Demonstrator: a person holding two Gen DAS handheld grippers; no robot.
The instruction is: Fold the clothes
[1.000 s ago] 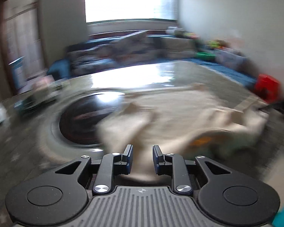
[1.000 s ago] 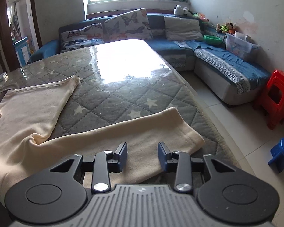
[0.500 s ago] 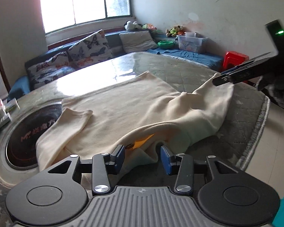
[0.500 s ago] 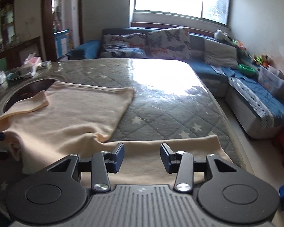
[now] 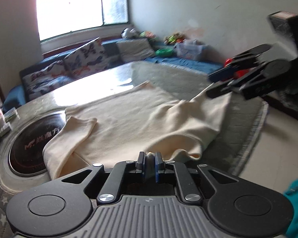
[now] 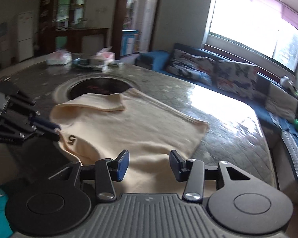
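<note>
Left gripper point(image 5: 149, 163) just clamped, seemingly, cream garment point(image 5: 141, 119) edge.

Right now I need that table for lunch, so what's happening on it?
A person with a handheld gripper in each hand is folding a cream garment spread across the quilted table cover, partly overlapping the round black hob. The left gripper has just closed and is pinching a bit of the near edge of the cloth. The right gripper stands open above the fabric, its jaws having just been opening, with nothing clamped. The fold is not finished: one sleeve lies turned in.
</note>
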